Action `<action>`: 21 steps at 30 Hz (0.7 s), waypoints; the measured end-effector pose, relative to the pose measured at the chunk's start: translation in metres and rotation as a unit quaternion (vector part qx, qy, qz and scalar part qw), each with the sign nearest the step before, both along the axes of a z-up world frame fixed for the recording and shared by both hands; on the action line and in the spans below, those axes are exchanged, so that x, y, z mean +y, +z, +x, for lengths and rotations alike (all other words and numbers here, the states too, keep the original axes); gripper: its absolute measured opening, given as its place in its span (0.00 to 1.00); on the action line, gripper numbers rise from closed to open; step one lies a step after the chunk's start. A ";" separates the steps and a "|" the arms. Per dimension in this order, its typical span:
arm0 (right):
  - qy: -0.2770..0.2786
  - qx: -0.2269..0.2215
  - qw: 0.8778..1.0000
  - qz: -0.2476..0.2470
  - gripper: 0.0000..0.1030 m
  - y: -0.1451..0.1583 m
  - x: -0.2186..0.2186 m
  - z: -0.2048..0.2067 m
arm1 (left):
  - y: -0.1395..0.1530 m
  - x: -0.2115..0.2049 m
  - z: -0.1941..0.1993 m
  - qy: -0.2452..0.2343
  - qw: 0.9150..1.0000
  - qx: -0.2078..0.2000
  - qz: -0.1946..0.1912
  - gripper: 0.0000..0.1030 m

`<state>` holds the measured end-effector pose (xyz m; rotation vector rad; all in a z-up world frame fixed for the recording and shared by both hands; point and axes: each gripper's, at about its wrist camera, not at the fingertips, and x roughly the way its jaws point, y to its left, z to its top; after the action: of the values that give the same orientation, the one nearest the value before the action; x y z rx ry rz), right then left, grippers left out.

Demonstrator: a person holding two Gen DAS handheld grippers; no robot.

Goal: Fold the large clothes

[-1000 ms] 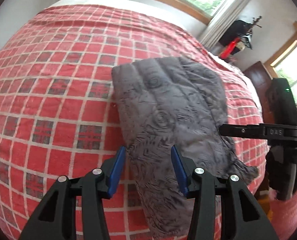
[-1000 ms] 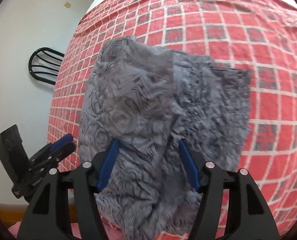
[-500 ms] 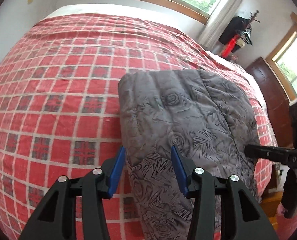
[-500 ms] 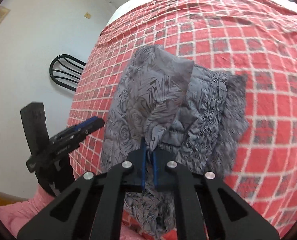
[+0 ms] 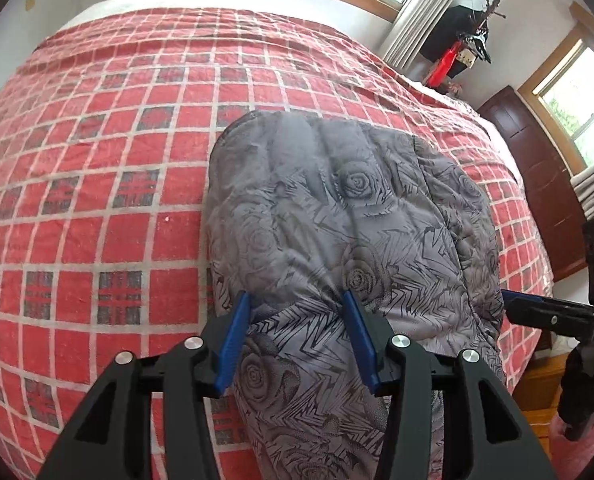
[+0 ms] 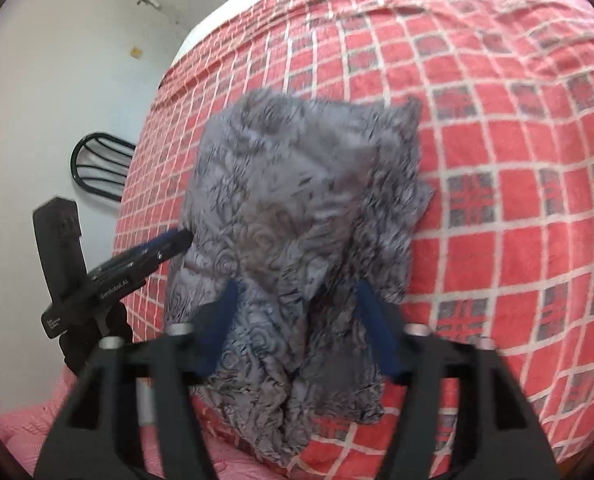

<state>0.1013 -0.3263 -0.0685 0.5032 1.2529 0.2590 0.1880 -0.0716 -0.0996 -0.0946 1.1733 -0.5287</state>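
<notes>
Directly before both tongs (image 5: pixel 297 340), garment (image 5: pixel 349 232).

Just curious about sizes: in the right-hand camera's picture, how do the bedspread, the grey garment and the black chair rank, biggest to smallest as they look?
1. Bedspread: fills most of the picture.
2. Grey garment.
3. Black chair: it looks smallest, but it stands farther off and is partly hidden.

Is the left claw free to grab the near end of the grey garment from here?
Probably yes: the left claw is open just over the grey garment, nothing between; the right claw stands off to the side.
</notes>
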 end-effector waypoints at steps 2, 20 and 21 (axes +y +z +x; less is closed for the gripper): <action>-0.003 0.012 1.000 0.016 0.63 -0.008 -0.005 0.003 | -0.001 0.001 -0.001 0.003 1.000 0.000 -0.004 0.47; 0.027 0.039 0.998 -0.041 0.35 -0.018 0.015 0.019 | 0.005 0.030 -0.010 0.034 0.999 0.001 -0.007 0.47; 0.026 0.041 0.998 -0.042 0.36 -0.016 0.015 0.016 | 0.005 0.029 -0.011 0.032 0.999 -0.001 -0.006 0.47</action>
<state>0.1172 -0.3111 -0.0849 0.4131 1.3528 0.2315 0.1770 -0.0424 -0.0949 -0.1413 1.1619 -0.4779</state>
